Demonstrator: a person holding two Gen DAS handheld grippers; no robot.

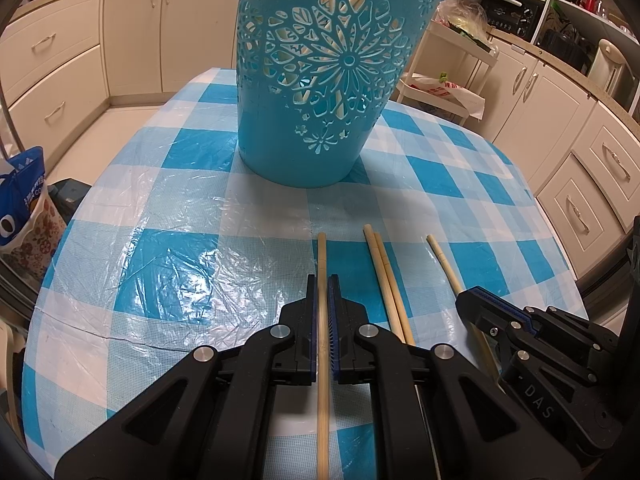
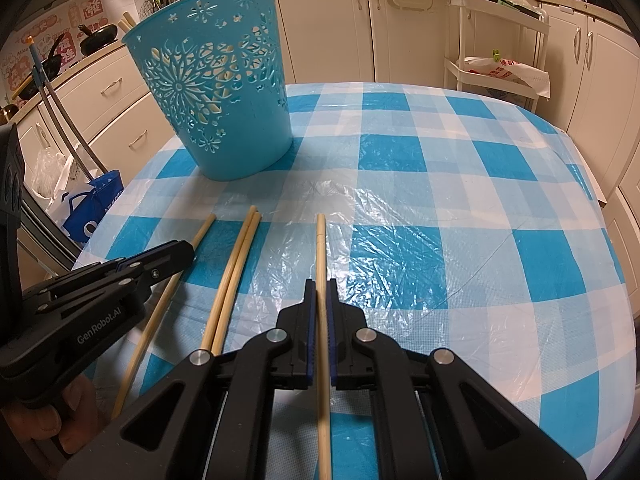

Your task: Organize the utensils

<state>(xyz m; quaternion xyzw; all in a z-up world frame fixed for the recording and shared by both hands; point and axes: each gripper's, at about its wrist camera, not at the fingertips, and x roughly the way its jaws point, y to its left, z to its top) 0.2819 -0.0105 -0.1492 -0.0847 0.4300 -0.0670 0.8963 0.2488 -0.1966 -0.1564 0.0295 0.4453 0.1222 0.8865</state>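
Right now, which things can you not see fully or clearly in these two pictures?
- Left wrist view: top of the blue basket is cut by the upper edge; what it holds shows only as pale sticks through its holes.
- Left wrist view: right gripper hides the middle of the rightmost chopstick.
- Right wrist view: left gripper covers part of the leftmost chopstick.

"GenRobot.AI" on left hand-held gripper (image 2: pixel 188 254); "DAS" on right hand-held gripper (image 1: pixel 466 298).
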